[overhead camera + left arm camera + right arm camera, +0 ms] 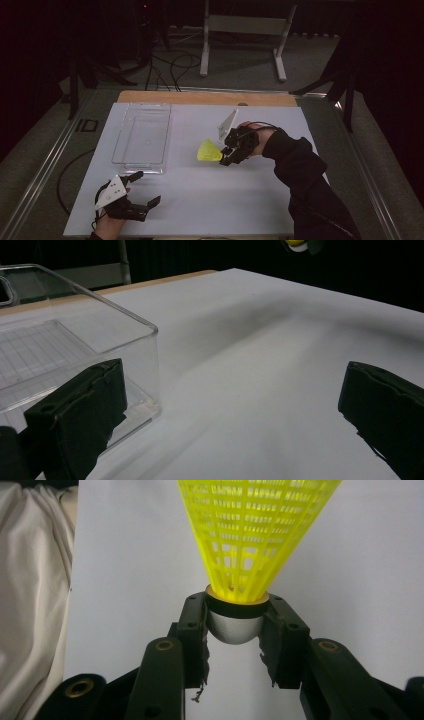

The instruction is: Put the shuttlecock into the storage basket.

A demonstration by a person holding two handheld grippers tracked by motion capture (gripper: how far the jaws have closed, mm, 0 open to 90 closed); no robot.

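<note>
1. Right gripper (226, 152) clamped on yellow shuttlecock (208, 151) by its cork, lifted above the table (200, 200).
2. Left gripper (142, 189) wide open, empty, beside clear bin (142, 164).
3. Advice: carry level, release low inside bin.

Shuttlecock (252, 535): bright yellow skirt, open grid pattern of small squares; silver-grey rounded cap with a black band above it. Right gripper (235, 630): black, brass-coloured rivets. Left gripper (142, 189): black, pale grey plate on top. Box (142, 132): clear, colourless. Table (200, 200): white top, light wood far edge. Sleeve (305, 170): black.
</note>
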